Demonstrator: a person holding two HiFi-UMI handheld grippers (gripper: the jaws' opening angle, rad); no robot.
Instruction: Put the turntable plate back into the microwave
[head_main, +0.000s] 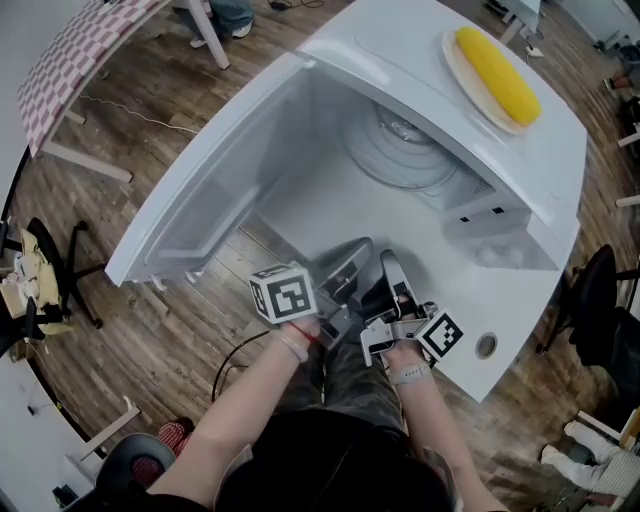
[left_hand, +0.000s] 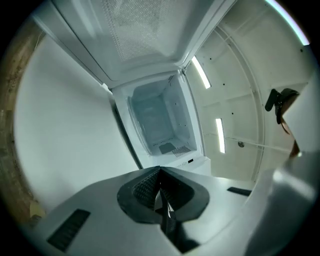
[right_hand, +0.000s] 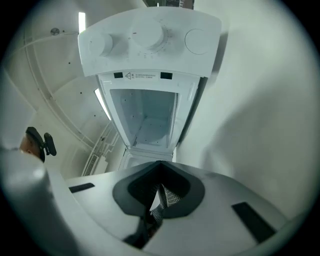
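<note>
The white microwave (head_main: 420, 50) stands with its door (head_main: 205, 195) swung open to the left. The ribbed glass turntable plate (head_main: 400, 150) lies flat inside the cavity. Both grippers hang close together in front of the opening, outside it. My left gripper (head_main: 350, 262) is shut with nothing between its pads, and so is my right gripper (head_main: 388, 270). In the left gripper view, the left gripper (left_hand: 161, 187) points at the open cavity (left_hand: 160, 120). In the right gripper view, the right gripper (right_hand: 159, 192) faces the cavity (right_hand: 145, 117) and the panel with knobs (right_hand: 150, 40).
A yellow corn cob (head_main: 497, 72) lies on a plate on top of the microwave. The open door juts out at the left of the grippers. Office chairs (head_main: 55, 265) and table legs (head_main: 215, 40) stand on the wooden floor around.
</note>
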